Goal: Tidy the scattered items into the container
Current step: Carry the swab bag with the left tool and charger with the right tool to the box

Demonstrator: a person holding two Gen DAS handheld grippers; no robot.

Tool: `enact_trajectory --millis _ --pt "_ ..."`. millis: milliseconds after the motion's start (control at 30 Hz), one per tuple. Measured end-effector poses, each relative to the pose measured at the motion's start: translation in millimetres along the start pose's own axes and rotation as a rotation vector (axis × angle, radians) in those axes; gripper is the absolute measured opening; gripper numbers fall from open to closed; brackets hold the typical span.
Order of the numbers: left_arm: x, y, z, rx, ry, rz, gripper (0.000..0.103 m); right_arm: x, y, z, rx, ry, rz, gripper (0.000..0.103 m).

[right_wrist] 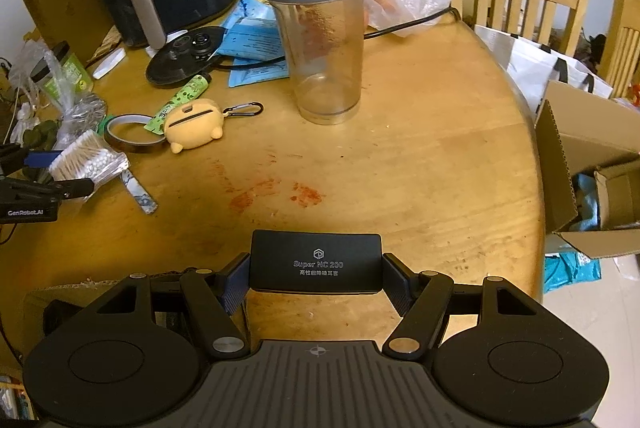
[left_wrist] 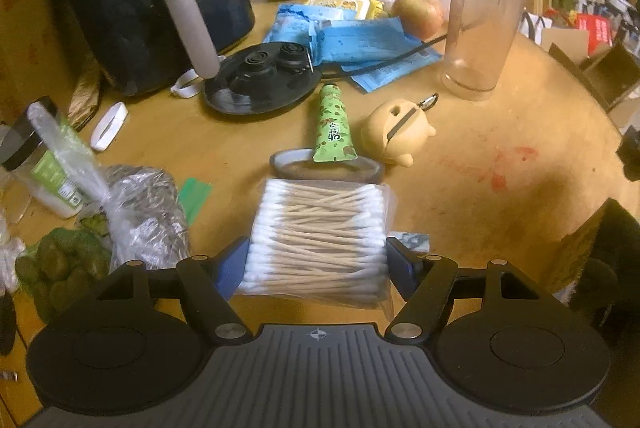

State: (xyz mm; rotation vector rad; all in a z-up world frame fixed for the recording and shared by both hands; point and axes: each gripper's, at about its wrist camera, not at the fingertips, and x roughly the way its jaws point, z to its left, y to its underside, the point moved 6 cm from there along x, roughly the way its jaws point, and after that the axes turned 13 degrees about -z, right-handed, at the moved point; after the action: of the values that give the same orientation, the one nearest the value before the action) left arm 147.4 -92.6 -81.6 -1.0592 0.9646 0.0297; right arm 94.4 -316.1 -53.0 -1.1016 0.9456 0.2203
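The left gripper (left_wrist: 316, 260) clamped the cotton swab pack (left_wrist: 320, 236) and the right gripper (right_wrist: 316, 274) pinched the black case (right_wrist: 316, 262), apparently both bound for the cardboard box (right_wrist: 592, 164)

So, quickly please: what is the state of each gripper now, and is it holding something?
Left gripper: closed on the pack of cotton swabs.
Right gripper: closed on the black earplug case.

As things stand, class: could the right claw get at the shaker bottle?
Probably not yet: the right claw is shut on the black case, though bare table lies before the shaker bottle.
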Motion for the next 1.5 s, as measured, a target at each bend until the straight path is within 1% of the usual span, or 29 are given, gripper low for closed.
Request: enact_trajectory --millis 133,333,467,800,1067,1200,1367,1500 --pt "-9.6 2.1 -5.0 -0.012 -0.012 -0.007 0.071 0.5 -3.0 2.1 -0.015 -0.018 -0.003 0.071" --pt "-31.8 -0.1 -8.0 -0.070 -0.041 -0.032 0.071 -1.5 -10.1 5.3 -0.035 -0.046 -0.016 0.071" --pt "-50.4 -3.4 -10.8 -0.092 -0.079 -0.050 0.071 -4.2 -14.2 8.4 -0.053 -0.070 -0.021 0.071" --pt "-97.6 -6.2 -17.5 -0.226 -0.148 -0.090 0.071 -15.8 -16.8 28.4 -0.122 -0.143 -0.025 0.071" --pt "-122.3 3.7 -31.3 -0.323 -0.188 -0.089 0.071 -25.7 -15.4 44.9 -0.178 -0.207 -0.027 0.071" --pt "-131.8 11.4 -39.4 -0.370 -0.223 -0.085 0.071 -28.8 -12.2 51.8 -0.208 -0.236 -0.018 0.071" --pt "-140.6 21.5 -50.2 -0.427 -0.230 -0.077 0.071 -30.6 -9.4 61.3 -0.249 -0.272 -0.011 0.071" --pt "-141.0 31.2 -63.0 -0.463 -0.230 -0.048 0.071 -32.3 -5.9 66.2 -0.280 -0.294 -0.003 0.071"
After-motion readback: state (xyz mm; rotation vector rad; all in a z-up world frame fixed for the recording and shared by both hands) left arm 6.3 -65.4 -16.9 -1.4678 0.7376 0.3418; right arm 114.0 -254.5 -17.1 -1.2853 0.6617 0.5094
